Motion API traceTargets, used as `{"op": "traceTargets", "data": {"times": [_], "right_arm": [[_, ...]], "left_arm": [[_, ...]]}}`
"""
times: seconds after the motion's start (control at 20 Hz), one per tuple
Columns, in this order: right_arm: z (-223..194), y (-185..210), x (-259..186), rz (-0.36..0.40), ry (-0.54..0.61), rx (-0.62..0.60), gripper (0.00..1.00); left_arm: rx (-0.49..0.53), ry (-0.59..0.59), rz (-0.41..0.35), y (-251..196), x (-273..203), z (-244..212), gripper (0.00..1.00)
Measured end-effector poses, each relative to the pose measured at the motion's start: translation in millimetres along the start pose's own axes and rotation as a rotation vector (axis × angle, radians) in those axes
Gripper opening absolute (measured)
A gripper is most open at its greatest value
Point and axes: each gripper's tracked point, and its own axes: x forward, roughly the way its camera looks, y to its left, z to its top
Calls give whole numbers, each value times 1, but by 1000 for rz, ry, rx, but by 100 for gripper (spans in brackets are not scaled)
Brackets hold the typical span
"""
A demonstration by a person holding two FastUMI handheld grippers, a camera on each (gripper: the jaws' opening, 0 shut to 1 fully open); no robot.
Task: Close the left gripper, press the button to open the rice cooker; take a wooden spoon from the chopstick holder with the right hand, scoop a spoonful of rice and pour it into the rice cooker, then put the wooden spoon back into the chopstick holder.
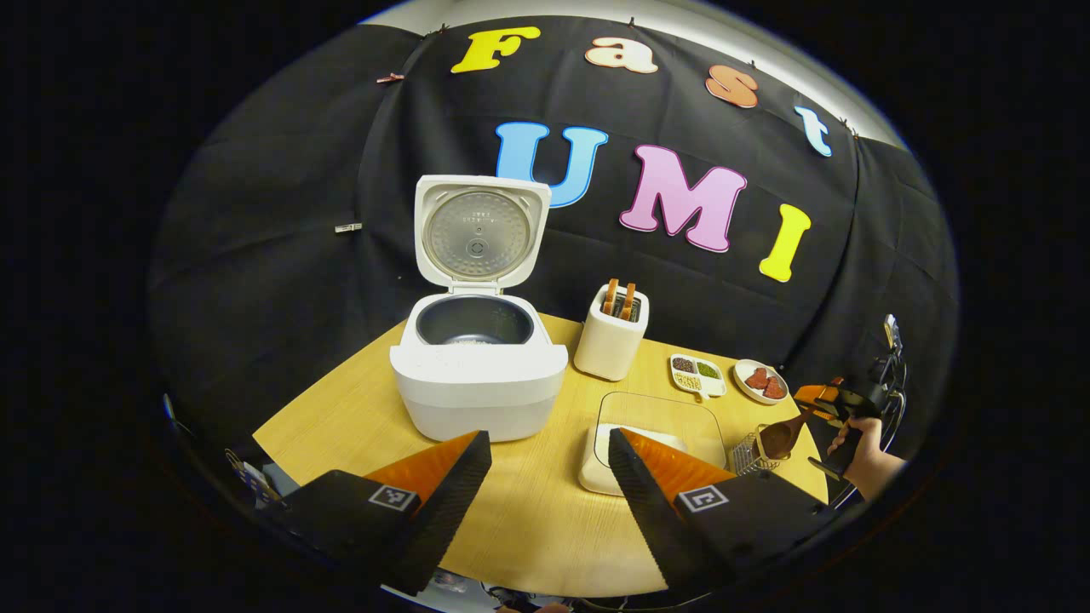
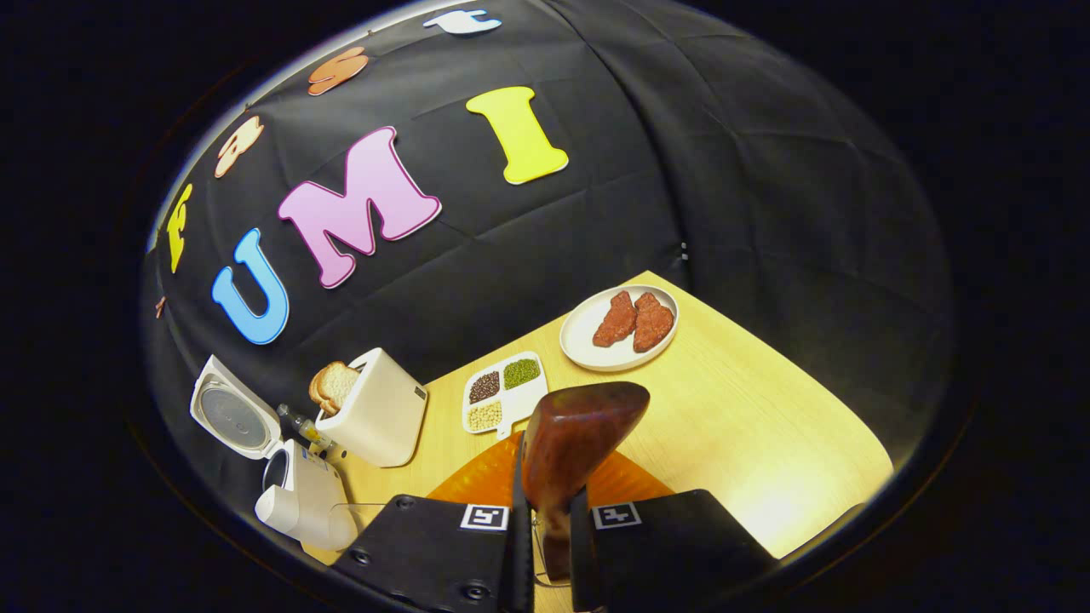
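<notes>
In the left gripper view, the left tongs (image 1: 549,477) hung above the near edge of the wooden surface (image 1: 528,519) with their fingers wide apart and nothing between them. Past them stood the rice cooker (image 1: 479,375), its lid (image 1: 479,232) swung up and standing upright, the dark inner pot exposed with a little rice low inside it. Just right of the cooker stood a toaster (image 1: 611,340) with two slices of bread in it, and nearer the camera lay a clear-lidded box of rice (image 1: 656,438). To the right of that box sat the wire chopstick holder (image 1: 754,455), with the wooden spoon (image 1: 782,436) just above it, bowl down, held by the right tongs (image 1: 817,413) in a hand (image 1: 864,455) at the surface's right edge. A divided dish of grains (image 1: 697,375) and a plate of meat (image 1: 760,381) lay behind. In the right gripper view, the right tongs (image 2: 545,528) were clamped together on the spoon's handle, the spoon's bowl (image 2: 579,434) rising straight ahead of the camera. Beyond it lay the divided dish (image 2: 504,393) and the plate (image 2: 619,328); the toaster (image 2: 375,417) and the open cooker (image 2: 298,502) showed at the far left.
</notes>
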Motion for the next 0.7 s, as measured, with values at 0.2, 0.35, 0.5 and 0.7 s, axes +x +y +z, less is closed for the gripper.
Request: {"op": "traceTargets", "data": {"times": [0.2, 0.35, 0.5, 0.7], "right_arm": [[-15, -9, 14, -26, 25, 33, 22], [-25, -10, 17, -25, 49, 30, 25], [-21, -8, 6, -22, 30, 36, 46], [-14, -17, -24, -54, -9, -12, 99]], "left_arm": [[-79, -10, 17, 2, 1, 15, 96], [-77, -46, 50, 20, 5, 33, 96], [-73, -88, 73, 39, 9, 59, 96], [-50, -153, 91, 60, 22, 101, 96]]}}
